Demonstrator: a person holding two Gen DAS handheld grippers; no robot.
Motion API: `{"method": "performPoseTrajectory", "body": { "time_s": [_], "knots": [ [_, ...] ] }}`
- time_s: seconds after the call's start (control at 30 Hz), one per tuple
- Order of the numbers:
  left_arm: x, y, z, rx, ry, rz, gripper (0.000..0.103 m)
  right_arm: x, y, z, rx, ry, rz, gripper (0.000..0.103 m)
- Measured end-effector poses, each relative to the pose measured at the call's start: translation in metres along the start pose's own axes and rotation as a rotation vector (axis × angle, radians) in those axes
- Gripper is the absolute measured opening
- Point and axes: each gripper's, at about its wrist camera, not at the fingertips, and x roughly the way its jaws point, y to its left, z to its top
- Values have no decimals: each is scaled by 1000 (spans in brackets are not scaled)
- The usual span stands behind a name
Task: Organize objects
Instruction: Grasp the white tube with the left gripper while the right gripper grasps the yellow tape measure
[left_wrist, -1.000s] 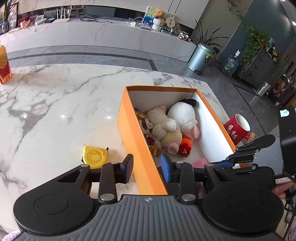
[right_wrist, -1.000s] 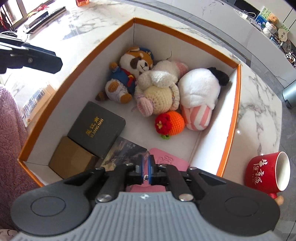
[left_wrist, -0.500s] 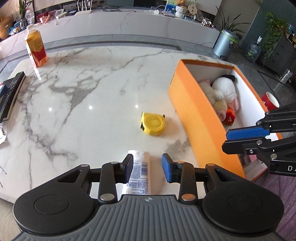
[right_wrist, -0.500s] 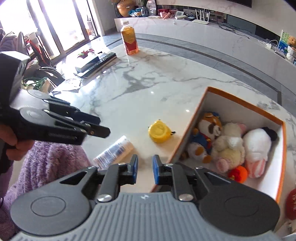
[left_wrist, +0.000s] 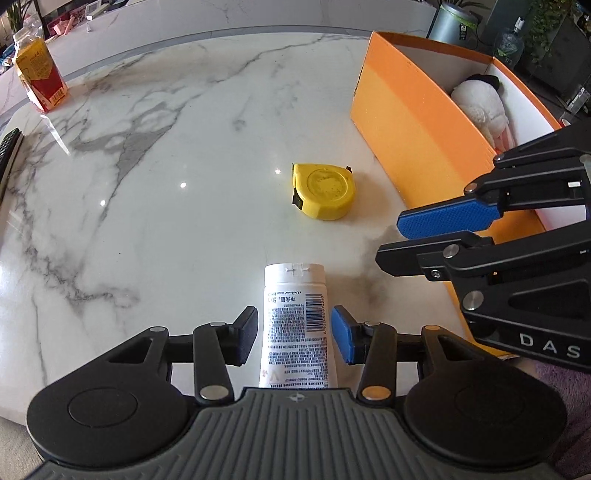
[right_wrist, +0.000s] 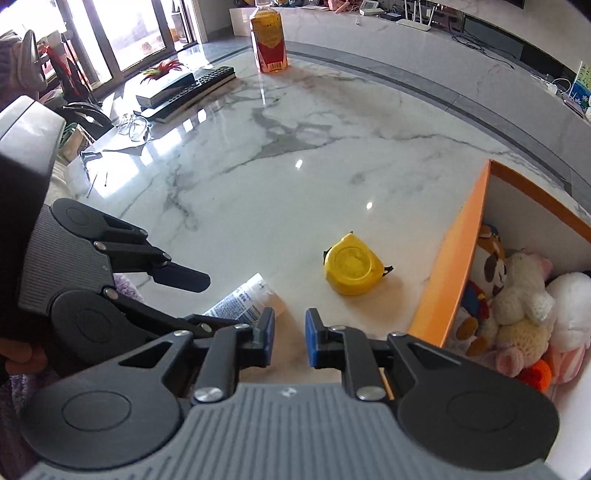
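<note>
**A:** Two grippers in shot. Left gripper (left_wrist: 294, 339) straddles the white tube (left_wrist: 295, 325), which lies flat on the marble table (left_wrist: 155, 177) at the near edge. Jaws have just been opening; there's a gap between each pad and the tube, so nothing is gripped.

**B:** Tube orientation?

**A:** Long axis runs near-to-far, in line with the fingers. Flat cap end points far, toward the yellow tape measure (left_wrist: 324, 191); the other end is hidden under the gripper body. Printed label and barcode face up.

**B:** Right gripper?

**A:** Right gripper (right_wrist: 290, 341) is partly open, a narrow gap, jaws empty. They opened during the last second and have about held since. It hangs over bare table between the tube and the orange box (left_wrist: 417, 122). In the left wrist view it comes in from the right, its blue pad (left_wrist: 447, 219) above the box's near corner.

**B:** Rest of the table?

**A:** Tape measure lies flat, just beyond the tube's cap and near the box's left wall, not touching either. Box sits on the right, open top, white inside, with soft toys (right_wrist: 517, 302) piled at its far end. Bottle of amber drink (right_wrist: 268, 40) with a red label stands at the far left. Remote control (right_wrist: 192, 86) and glasses (right_wrist: 135, 127) on the left edge.

**B:** Room?

**A:** Glossy white marble with grey veins, light glare on it. Long white counter behind, grey tile floor, metal bin (left_wrist: 452, 18) and plants far right, big windows on the left.
</note>
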Motion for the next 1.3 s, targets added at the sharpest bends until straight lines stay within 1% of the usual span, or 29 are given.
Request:
{"method": "performPoseTrajectory", "body": {
  "time_s": [0.03,0.13,0.23,0.37,0.4,0.43,0.47,0.53,0.63,0.77,0.9,0.97,1.1,1.17,1.3],
  "knots": [
    [4,0,2,1,7,1,52,3,-1,3,-11,6,-4,23],
    [15,0,6,0,28,2,52,14,-5,13,-64,30,-17,35],
    [20,4,7,-20,43,-30,52,28,-10,25,-117,69,-36,36],
    [24,8,7,-30,52,-48,51,47,-16,40,-183,126,-58,37],
    [24,9,8,-33,51,-54,51,52,-17,43,-202,137,-63,38],
    [24,10,8,-35,46,-55,51,56,-18,47,-221,148,-69,41],
    [24,11,9,-36,40,-52,51,60,-18,50,-239,158,-75,45],
    [25,13,11,-31,22,-35,51,69,-19,56,-273,182,-84,49],
    [26,12,16,5,-1,-1,51,83,-20,63,-315,234,-88,50],
    [30,15,22,24,-18,1,51,100,-22,70,-360,296,-89,55],
    [33,20,25,5,-19,-15,51,115,-25,74,-368,343,-74,57],
    [37,24,26,-4,-16,-21,52,119,-27,75,-358,354,-65,59],
    [39,29,27,-23,-21,-44,51,126,-30,77,-333,369,-49,59],
    [39,28,27,-21,-23,-42,52,131,-30,76,-323,383,-49,58],
    [38,28,26,-21,-27,-40,51,127,-33,76,-278,385,-18,55]
  ]
}}
